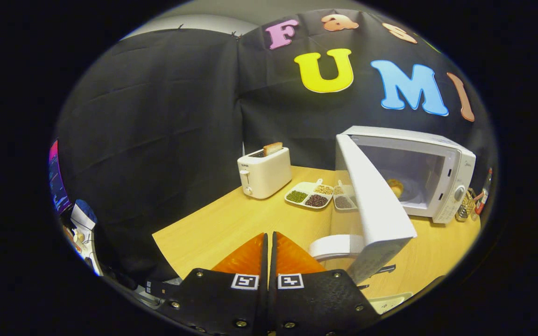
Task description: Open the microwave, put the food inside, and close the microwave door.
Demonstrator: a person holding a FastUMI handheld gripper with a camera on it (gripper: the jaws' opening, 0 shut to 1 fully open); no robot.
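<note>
A white microwave (442, 182) stands on the wooden table (222, 224), beyond my fingers and to their right. Its door (376, 205) is swung wide open toward me, its free edge reaching close to my fingers. Inside the cavity lies a small round piece of food (396, 187), like a bun. My gripper (269, 235) is shut with nothing between its fingers, which meet in front of me, left of the door's near edge.
A white toaster (264, 173) with a bread slice sticking up stands at the back of the table. Between it and the microwave sit divided trays of beans (311, 194). A white plate (336, 246) lies by the door's lower corner. Bottles (474, 200) stand right of the microwave.
</note>
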